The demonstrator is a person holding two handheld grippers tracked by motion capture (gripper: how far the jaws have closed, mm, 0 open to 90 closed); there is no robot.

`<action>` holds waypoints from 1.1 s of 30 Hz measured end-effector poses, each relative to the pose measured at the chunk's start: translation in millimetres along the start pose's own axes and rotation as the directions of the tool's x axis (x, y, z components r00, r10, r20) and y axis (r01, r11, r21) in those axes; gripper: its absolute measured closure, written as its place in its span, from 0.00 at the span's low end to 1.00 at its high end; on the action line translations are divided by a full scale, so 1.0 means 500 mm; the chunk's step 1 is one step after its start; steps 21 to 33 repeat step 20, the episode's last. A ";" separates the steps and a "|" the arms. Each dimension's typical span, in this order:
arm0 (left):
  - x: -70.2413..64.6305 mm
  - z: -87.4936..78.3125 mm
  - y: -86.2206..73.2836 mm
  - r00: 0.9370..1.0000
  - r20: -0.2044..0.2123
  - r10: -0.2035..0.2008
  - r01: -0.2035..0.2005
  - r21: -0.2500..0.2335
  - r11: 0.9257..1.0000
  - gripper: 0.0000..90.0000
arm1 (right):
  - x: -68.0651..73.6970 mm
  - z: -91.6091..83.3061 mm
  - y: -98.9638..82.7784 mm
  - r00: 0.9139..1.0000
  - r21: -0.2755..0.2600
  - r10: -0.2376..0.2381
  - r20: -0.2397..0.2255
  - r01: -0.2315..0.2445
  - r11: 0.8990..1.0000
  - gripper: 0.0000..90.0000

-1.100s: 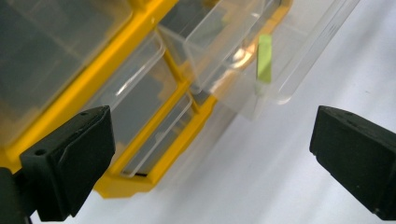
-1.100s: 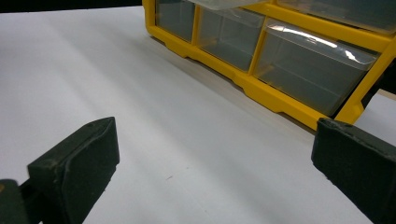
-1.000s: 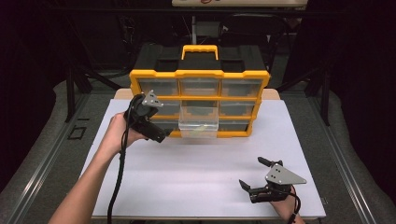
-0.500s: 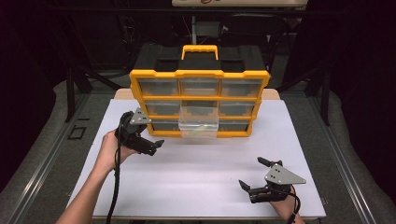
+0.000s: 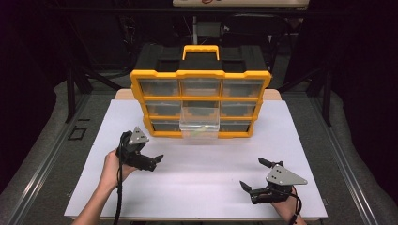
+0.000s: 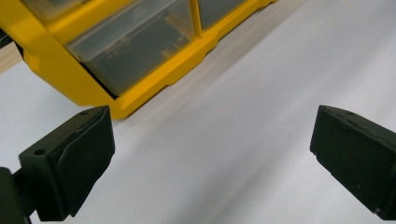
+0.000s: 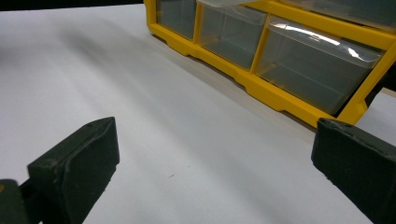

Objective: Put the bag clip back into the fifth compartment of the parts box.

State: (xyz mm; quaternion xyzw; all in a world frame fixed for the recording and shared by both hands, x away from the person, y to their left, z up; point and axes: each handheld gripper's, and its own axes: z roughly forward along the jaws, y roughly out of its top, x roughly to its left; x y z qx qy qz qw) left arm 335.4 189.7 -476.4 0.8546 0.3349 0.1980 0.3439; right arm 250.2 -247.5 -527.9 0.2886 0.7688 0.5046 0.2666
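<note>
1. A yellow-and-black drawer organizer [image 5: 200,91] stood upright at the far edge of the white table mat [image 5: 202,178], its orange carry handle [image 5: 201,48] on top.
2. The clear drawer [image 5: 199,124] in the middle of the organizer's bottom row was pulled partway out toward the person; something thin and greenish lay inside it, too small to identify.
3. The other drawers of the organizer sat flush in the frame.
4. The left gripper [image 5: 152,161] was held just in front of the organizer's lower left corner, near it but not touching, with its jaws spread wide and nothing between them.
5. In the left gripper view, the organizer's yellow lower frame [image 6: 154,79] lay ahead of the jaws, apart from them.
6. The right gripper [image 5: 253,177] rested on the mat well in front of the organizer's right side, its jaws also wide apart and empty.
7. In the right gripper view, the organizer's bottom-row drawers [image 7: 317,70] appeared beyond the jaws.
</note>
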 end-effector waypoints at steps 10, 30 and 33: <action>-0.025 0.007 -0.073 0.998 -0.015 -0.055 0.054 -0.066 0.996 0.00 | 0.000 0.001 0.000 1.000 0.002 0.001 -0.003 -0.001 1.000 0.00; -0.036 -0.019 -0.147 0.987 -0.058 -0.151 0.141 -0.149 0.979 0.00 | -0.003 0.001 0.000 1.000 0.005 0.017 0.012 -0.017 1.000 0.00; -0.036 -0.019 -0.147 0.987 -0.058 -0.151 0.141 -0.149 0.979 0.00 | -0.003 0.001 0.000 1.000 0.005 0.017 0.012 -0.017 1.000 0.00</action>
